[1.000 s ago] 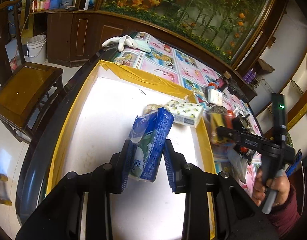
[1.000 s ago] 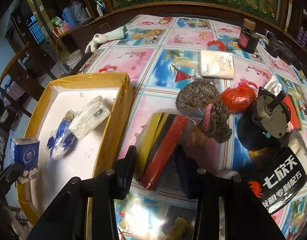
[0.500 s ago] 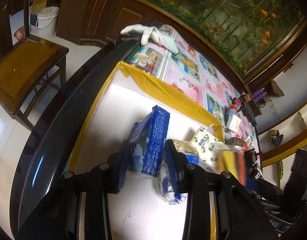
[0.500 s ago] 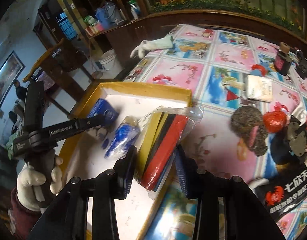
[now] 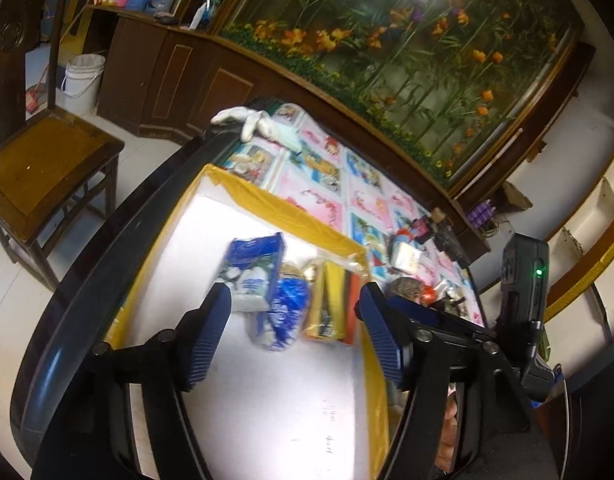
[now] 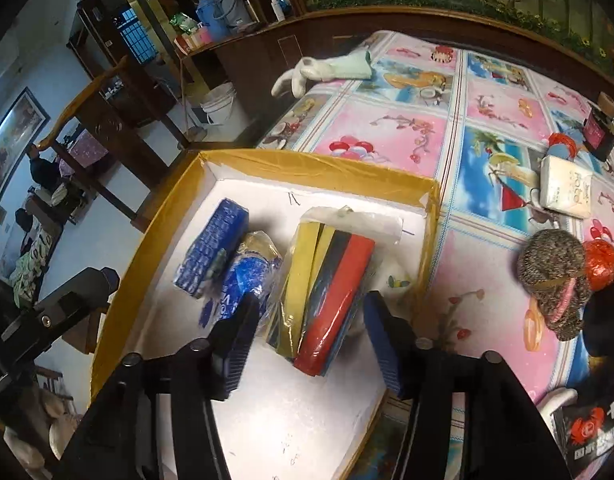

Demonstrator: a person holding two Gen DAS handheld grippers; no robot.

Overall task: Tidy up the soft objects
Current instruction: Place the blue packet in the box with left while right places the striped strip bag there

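A yellow-rimmed white tray (image 6: 307,160) (image 5: 267,196) holds three soft packs side by side. A blue tissue pack (image 6: 213,256) (image 5: 253,266) lies at the left. A blue-and-clear bag (image 6: 247,280) (image 5: 283,312) lies beside it. A bagged stack of yellow, black and red cloths (image 6: 327,288) (image 5: 333,304) lies at the right. My left gripper (image 5: 293,340) is open and empty above the tray. My right gripper (image 6: 307,344) is open, its jaws apart on either side of the cloth stack's near end.
On the patterned tablecloth (image 6: 407,132) lie a white tissue pack (image 6: 567,192), a knitted brown hat (image 6: 555,272), a red bag (image 6: 601,264), a dark jar (image 6: 601,132) and a white glove (image 6: 319,70). A wooden chair (image 5: 39,172) stands to the left of the table.
My left gripper let go of the blue tissue pack and drew back. My right gripper set the cloth stack down in the tray and opened.
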